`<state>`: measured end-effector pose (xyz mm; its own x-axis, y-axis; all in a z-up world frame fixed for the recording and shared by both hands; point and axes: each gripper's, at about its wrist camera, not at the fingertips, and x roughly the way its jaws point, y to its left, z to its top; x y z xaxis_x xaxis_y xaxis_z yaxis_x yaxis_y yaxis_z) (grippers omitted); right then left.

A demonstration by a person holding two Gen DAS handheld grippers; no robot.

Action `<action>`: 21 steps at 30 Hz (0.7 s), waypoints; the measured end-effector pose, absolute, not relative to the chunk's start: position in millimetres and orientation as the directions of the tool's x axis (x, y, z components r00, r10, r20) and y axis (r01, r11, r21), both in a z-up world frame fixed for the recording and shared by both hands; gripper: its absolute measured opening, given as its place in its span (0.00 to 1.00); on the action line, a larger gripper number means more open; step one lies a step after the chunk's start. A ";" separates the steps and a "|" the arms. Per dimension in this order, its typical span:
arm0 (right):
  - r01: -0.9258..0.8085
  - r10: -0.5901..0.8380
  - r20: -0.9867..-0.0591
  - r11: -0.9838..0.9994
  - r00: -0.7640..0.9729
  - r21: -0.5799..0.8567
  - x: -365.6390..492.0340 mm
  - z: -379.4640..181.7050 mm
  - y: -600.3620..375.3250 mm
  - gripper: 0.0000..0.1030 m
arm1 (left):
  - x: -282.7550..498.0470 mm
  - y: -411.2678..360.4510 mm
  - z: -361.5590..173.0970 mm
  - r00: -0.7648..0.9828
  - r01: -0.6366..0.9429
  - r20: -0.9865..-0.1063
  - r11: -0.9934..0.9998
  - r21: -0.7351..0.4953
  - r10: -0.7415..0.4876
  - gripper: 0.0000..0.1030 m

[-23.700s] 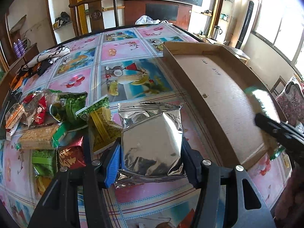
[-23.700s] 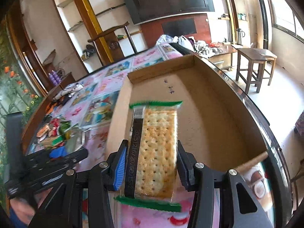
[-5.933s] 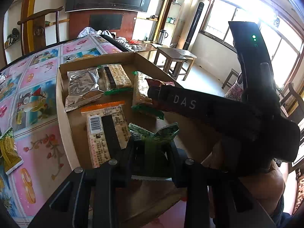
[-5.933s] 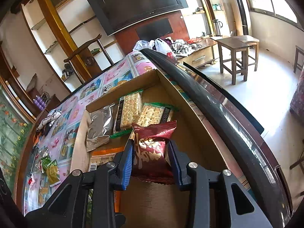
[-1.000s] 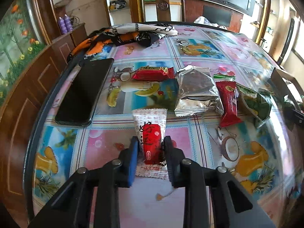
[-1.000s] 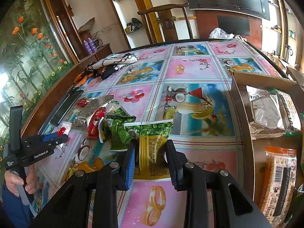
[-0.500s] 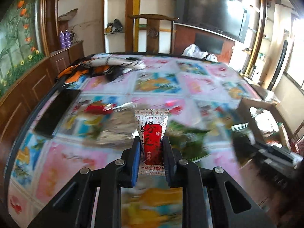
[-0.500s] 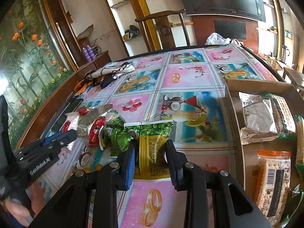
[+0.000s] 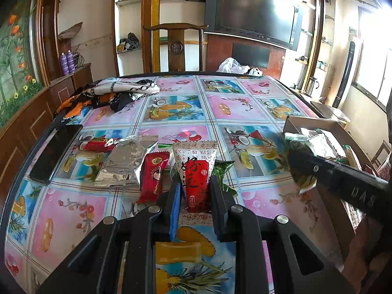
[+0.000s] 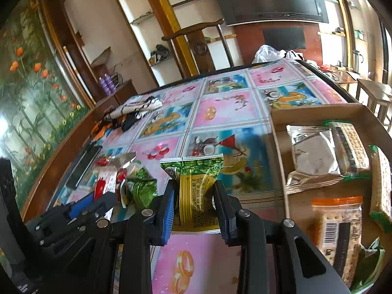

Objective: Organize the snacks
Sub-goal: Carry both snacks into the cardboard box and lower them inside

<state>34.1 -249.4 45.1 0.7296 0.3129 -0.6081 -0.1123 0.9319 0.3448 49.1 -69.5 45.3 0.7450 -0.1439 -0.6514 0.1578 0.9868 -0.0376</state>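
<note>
My left gripper is shut on a red-and-white snack packet and holds it above the table. My right gripper is shut on a green-and-yellow snack packet, lifted just left of the cardboard box. The right gripper also shows in the left wrist view at the right, near the box. The box holds a silver packet, cracker packs and an orange-topped pack. Loose on the table lie a red packet, a silver packet and a green packet.
A black phone lies at the table's left edge. A patterned cloth lies at the far left. A wooden chair stands behind the table. A wooden stool stands right of the table.
Both grippers have swung right toward the box, each still holding its packet. The left wrist view has steadied after blur.
</note>
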 end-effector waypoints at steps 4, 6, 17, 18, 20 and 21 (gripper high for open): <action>-0.089 0.312 -0.585 0.922 0.749 0.377 28.4 48.8 -266.5 0.32 | 43.1 -71.6 47.2 0.749 0.183 -0.642 0.982 -0.040 -0.166 0.20; -0.084 0.324 -0.564 0.909 0.759 0.409 22.6 52.9 -279.5 0.32 | 42.8 -76.7 46.9 0.735 0.205 -0.650 0.977 -0.062 -0.195 0.20; -0.088 0.320 -0.446 0.880 0.836 0.467 2.1 83.0 -345.3 0.32 | 39.6 -145.5 54.0 0.723 0.290 -0.646 0.956 -0.039 -0.245 0.20; -0.078 0.314 -0.446 0.878 0.838 0.473 2.4 82.7 -355.4 0.32 | 38.7 -158.5 55.4 0.719 0.309 -0.645 0.950 -0.035 -0.258 0.20; -0.039 0.286 -0.452 0.876 0.845 0.481 3.2 80.4 -377.3 0.32 | 37.1 -177.8 57.4 0.712 0.338 -0.646 0.941 -0.029 -0.276 0.20; -0.021 0.277 -0.458 0.872 0.844 0.489 3.9 78.8 -390.1 0.32 | 36.1 -192.1 58.2 0.704 0.358 -0.649 0.933 -0.025 -0.288 0.20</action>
<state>3.9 -390.1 78.8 0.8445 0.2770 -0.4584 -0.0207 0.8722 0.4888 36.1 -192.1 58.2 0.7045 -0.2878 -0.6487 0.3582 0.9333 -0.0251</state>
